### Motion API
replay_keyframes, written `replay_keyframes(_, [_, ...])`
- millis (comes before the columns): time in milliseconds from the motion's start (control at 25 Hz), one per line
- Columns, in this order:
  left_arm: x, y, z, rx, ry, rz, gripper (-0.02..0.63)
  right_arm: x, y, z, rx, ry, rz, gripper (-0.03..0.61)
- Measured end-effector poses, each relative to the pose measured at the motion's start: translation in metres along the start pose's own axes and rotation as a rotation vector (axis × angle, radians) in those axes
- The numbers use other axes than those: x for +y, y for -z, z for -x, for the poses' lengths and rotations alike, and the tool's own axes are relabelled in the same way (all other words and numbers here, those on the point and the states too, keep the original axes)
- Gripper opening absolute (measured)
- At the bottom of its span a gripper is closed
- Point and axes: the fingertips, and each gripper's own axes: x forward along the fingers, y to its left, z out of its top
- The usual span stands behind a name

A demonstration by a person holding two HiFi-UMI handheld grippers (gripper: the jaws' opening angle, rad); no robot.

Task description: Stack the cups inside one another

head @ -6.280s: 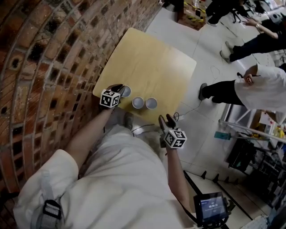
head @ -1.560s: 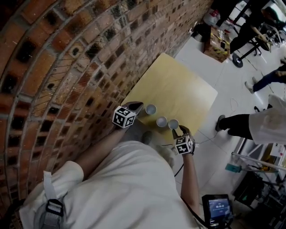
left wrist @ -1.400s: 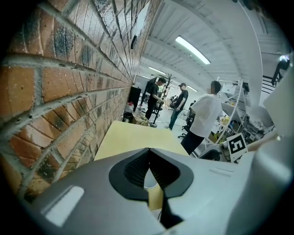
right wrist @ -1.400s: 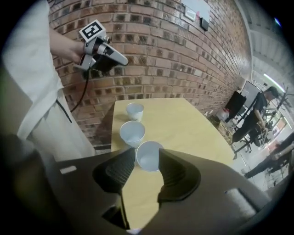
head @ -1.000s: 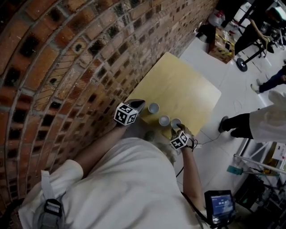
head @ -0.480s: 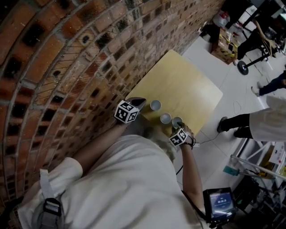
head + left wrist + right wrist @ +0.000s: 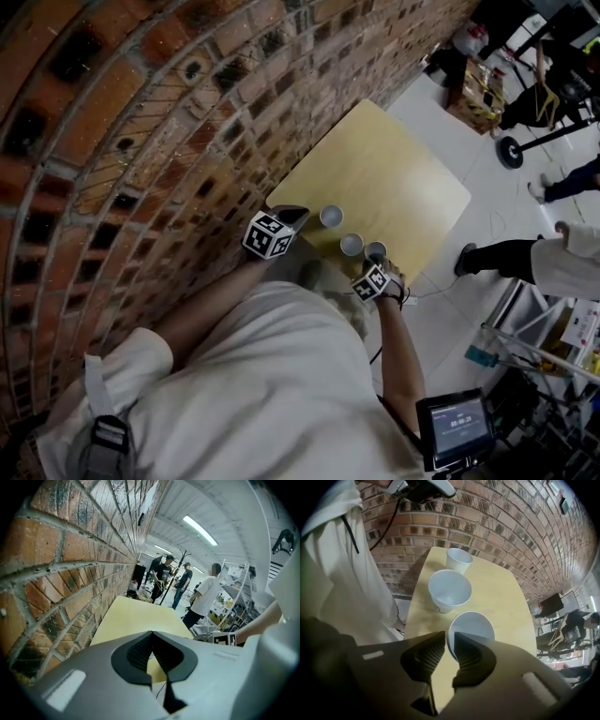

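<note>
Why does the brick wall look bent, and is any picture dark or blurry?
Head view: the wide lens bows the brick wall, and the whole image is dim. Left gripper view: the wall curves too, and the ceiling lamp glares white. Right gripper view: black corners, yet the nearest cup looks sharp.

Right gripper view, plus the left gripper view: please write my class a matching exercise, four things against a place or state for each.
Things:
1 nearest cup
2 middle cup
3 far cup
4 left gripper

Places or states:
A shut, empty
B closest to the brick wall
C between two other cups
D rim between the jaws of the right gripper

Pairs: 1-D, 2-C, 3-B, 4-A. The right gripper has just been closing on that rim.
</note>
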Motion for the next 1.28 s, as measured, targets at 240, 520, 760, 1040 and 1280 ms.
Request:
replay_keyframes(240, [0.000, 0.007, 0.002, 0.005, -0.001, 0.011, 0.020, 0.001, 0.004, 0.005, -0.007, 0.015, -0.030, 0.014])
replay_keyframes(520, [-0.001, 0.008, -0.001, 0.009, 0.001, 0.018, 0.020, -0.009, 0.004, 0.031, -0.063, 0.045, -0.095, 0.014])
replay_keyframes(760, [-0.004, 0.006, -0.006, 0.014, 0.008, 0.012, 0.020, -0.020, -0.002, 0.058, -0.118, 0.077, -0.119, 0.014])
replay_keyframes(1040, [-0.010, 0.001, -0.011, 0.013, 0.017, 0.005, 0.020, -0.026, -0.025, 0.093, -0.179, 0.083, -0.099, 0.014])
replay_keyframes(1280, [-0.012, 0.001, -0.014, 0.013, 0.019, 0.004, 0.020, -0.026, -0.042, 0.109, -0.205, 0.052, -0.076, 0.014])
